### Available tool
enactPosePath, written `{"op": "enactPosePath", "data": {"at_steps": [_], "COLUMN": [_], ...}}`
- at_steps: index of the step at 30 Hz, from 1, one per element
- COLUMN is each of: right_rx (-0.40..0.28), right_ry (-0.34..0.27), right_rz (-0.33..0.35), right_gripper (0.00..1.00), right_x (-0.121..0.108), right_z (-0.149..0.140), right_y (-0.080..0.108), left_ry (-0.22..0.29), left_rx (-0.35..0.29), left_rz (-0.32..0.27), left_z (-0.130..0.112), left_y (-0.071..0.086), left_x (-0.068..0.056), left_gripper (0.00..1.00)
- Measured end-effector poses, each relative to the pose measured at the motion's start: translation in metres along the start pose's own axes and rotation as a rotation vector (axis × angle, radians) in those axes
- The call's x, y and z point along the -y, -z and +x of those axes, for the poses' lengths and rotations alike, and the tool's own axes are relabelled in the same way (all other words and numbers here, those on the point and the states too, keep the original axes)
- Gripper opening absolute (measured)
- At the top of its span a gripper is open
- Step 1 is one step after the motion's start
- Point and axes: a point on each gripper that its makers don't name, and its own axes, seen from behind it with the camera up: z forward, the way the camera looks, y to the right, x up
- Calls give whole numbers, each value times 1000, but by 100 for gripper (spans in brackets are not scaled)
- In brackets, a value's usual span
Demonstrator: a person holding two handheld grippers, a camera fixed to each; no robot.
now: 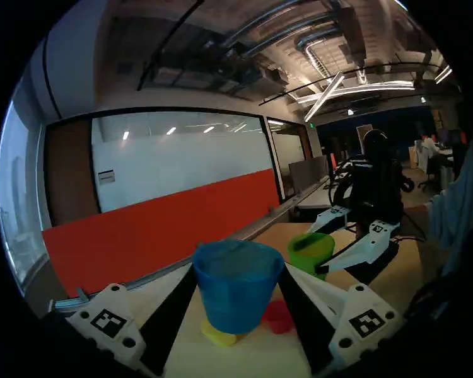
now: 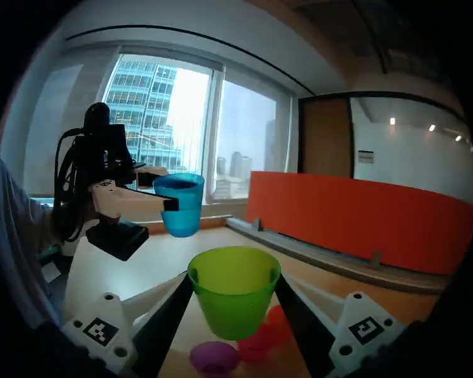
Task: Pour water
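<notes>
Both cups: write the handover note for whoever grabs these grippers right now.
Left gripper: jaws shut on the blue cup, which is upright and lifted above the table.
Right gripper: jaws shut on the green cup, upright and also lifted.
The cups are apart, not yet rim to rim.
Done: both cups are picked up.
Left: bring the cups together, tilt one over the other and pour. The pictures do not show which cup holds water, so check before tilting.
</notes>
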Motion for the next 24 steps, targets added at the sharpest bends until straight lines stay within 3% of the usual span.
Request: {"op": "enactPosePath", "data": {"at_steps": [24], "right_rx": [-8], "right_ry": [-6], "right_rz": [98], "right_gripper": [91], "right_x": [37], "right_z": [3], "right_y": [-34], "left_ry": [-261], "left_rx": [12], "left_rz": [26], "left_z": [39], "left_y": [-4], "left_x": [1], "left_gripper": [86]}}
